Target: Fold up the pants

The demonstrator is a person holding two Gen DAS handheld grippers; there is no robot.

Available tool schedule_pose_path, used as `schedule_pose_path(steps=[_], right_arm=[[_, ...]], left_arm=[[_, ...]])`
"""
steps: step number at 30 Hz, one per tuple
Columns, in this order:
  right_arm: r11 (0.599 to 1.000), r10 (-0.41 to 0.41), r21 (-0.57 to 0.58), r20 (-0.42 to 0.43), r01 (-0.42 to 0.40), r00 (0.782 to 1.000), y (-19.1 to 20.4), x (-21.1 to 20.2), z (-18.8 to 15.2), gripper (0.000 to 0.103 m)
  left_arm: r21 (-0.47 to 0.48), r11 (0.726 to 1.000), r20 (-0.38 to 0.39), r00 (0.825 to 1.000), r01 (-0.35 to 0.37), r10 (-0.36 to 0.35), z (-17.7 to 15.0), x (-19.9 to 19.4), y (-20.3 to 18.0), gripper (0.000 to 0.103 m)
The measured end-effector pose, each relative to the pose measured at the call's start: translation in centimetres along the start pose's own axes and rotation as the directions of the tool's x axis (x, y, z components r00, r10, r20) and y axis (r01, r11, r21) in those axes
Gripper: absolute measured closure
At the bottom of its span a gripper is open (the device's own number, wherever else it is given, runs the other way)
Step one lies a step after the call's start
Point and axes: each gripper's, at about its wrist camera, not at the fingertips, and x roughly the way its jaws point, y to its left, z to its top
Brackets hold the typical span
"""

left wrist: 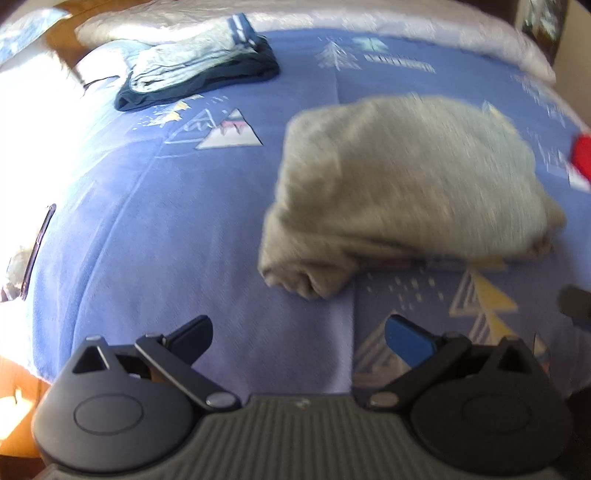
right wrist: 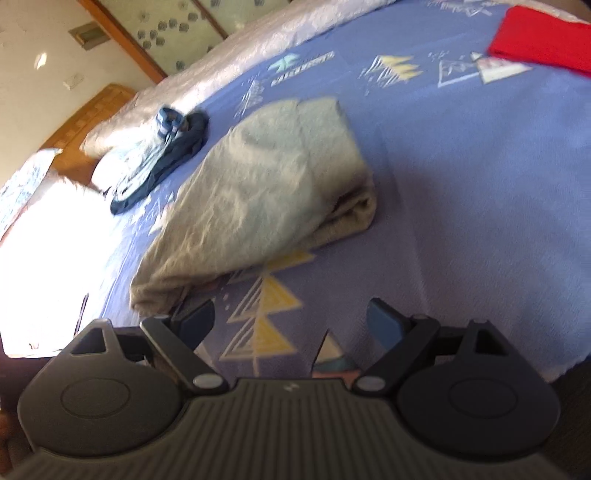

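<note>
My left gripper [left wrist: 299, 338] hangs over the blue bedspread [left wrist: 177, 229] with its jaws spread wide and nothing between them. My right gripper [right wrist: 291, 325] is the same — jaws apart, empty, above the printed triangles of the bedspread [right wrist: 461, 192].

The grey pants [left wrist: 402, 177] lie folded into a compact bundle on the bedspread, ahead of my left gripper and off to its right, not touching either finger. From my right wrist the pants [right wrist: 258, 192] sit ahead and to the left; their near corner comes close to my left-hand fingertip [right wrist: 197, 319], though I cannot tell whether cloth and finger touch. The folded layers show as stacked edges along the bundle's right end.

Farther up the bed, well apart from the pants, a pile of clothes [left wrist: 199, 70] rests near the pale quilt [left wrist: 332, 18] — light grey fabric over something dark navy. In the right view the same pile of clothes [right wrist: 162, 155] lies beside the quilt [right wrist: 258, 48]. A red cloth [right wrist: 543, 37] lies flat at the far right corner of the bedspread; my left wrist catches only a red sliver of it [left wrist: 583, 155]. Both views are blurred.
</note>
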Motion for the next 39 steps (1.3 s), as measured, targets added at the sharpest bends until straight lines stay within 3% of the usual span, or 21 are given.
schedule_pose_path(steps=[5, 9, 13, 17, 20, 22, 23, 24, 25, 26, 27, 28, 29, 31, 32, 35, 39], right_arm=[[0.992, 0.008, 0.126, 0.086, -0.019, 0.996, -4.0, -0.9, 3.1, 0.012], [0.982, 0.027, 0.18, 0.129, -0.05, 0.991, -6.9, -0.5, 5.3, 0.012], [0.971, 0.071, 0.218, 0.117, -0.095, 0.991, -8.6, 0.9, 6.8, 0.012], [0.972, 0.106, 0.205, 0.067, -0.118, 0.992, -8.7, 3.4, 8.3, 0.012], [0.97, 0.153, 0.191, 0.014, -0.153, 0.988, -8.1, 5.9, 9.4, 0.012], [0.971, 0.172, 0.174, -0.03, -0.165, 0.985, -7.5, 7.9, 10.1, 0.011], [0.972, 0.178, 0.164, -0.05, -0.168, 0.983, -7.2, 9.0, 10.4, 0.011], [0.973, 0.189, 0.144, -0.052, -0.18, 0.98, -6.6, 9.7, 10.6, 0.017], [0.97, 0.222, 0.125, -0.084, -0.21, 0.971, -5.7, 10.5, 10.8, 0.042], [0.966, 0.244, 0.125, -0.143, -0.227, 0.959, -4.6, 11.6, 10.8, 0.046], [0.973, 0.223, 0.09, -0.157, -0.21, 0.962, -3.2, 12.1, 10.6, 0.053], [0.981, 0.194, 0.015, -0.165, -0.195, 0.967, -1.4, 12.2, 10.5, 0.068], [0.982, 0.173, -0.049, -0.17, -0.184, 0.97, 0.2, 12.2, 10.5, 0.069], [0.969, 0.2, -0.115, -0.153, -0.218, 0.968, 3.5, 11.3, 11.1, 0.073], [0.958, 0.231, -0.143, -0.14, -0.251, 0.963, 5.1, 10.7, 11.7, 0.073], [0.905, 0.307, -0.283, -0.084, -0.318, 0.948, 11.4, 9.1, 14.2, 0.074], [0.807, 0.425, -0.463, 0.023, -0.367, 0.905, 21.0, 9.0, 19.5, 0.074]], left_arm=[[-0.196, 0.973, 0.033, 0.992, 0.123, -0.119, 3.7, 0.5, 5.3, 0.0], [-0.264, 0.939, 0.044, 0.975, 0.222, -0.218, 5.9, 2.6, 7.3, 0.001], [-0.236, 0.91, 0.038, 0.939, 0.342, -0.343, 7.8, 4.7, 6.5, 0.001], [-0.255, 0.888, -0.008, 0.918, 0.382, -0.397, 9.0, 7.6, 6.0, 0.001], [-0.282, 0.85, -0.034, 0.88, 0.446, -0.473, 9.3, 9.5, 5.8, 0.001], [-0.269, 0.834, -0.069, 0.854, 0.481, -0.515, 9.4, 10.7, 4.8, 0.005], [-0.263, 0.835, -0.089, 0.85, 0.483, -0.52, 9.3, 11.3, 4.2, 0.008], [-0.232, 0.854, -0.09, 0.864, 0.466, -0.496, 9.1, 11.5, 3.3, 0.009], [-0.178, 0.875, -0.078, 0.881, 0.449, -0.468, 9.0, 11.1, 2.4, 0.013], [-0.127, 0.891, -0.075, 0.891, 0.436, -0.447, 8.9, 10.8, 1.7, 0.042], [-0.1, 0.903, -0.076, 0.902, 0.418, -0.426, 9.0, 10.4, 1.3, 0.059], [-0.103, 0.899, -0.069, 0.899, 0.425, -0.433, 9.1, 10.0, 1.4, 0.064], [-0.112, 0.887, -0.056, 0.889, 0.448, -0.455, 9.4, 9.4, 1.9, 0.078], [-0.126, 0.857, 0.005, 0.864, 0.5, -0.503, 10.6, 7.3, 3.3, 0.08], [-0.118, 0.853, 0.048, 0.861, 0.509, -0.507, 11.4, 6.0, 4.0, 0.082], [-0.043, 0.879, 0.227, 0.861, 0.475, -0.455, 15.0, 1.1, 6.6, 0.082], [-0.013, 0.929, 0.455, 0.83, 0.369, -0.324, 21.8, -3.9, 11.3, 0.082]])
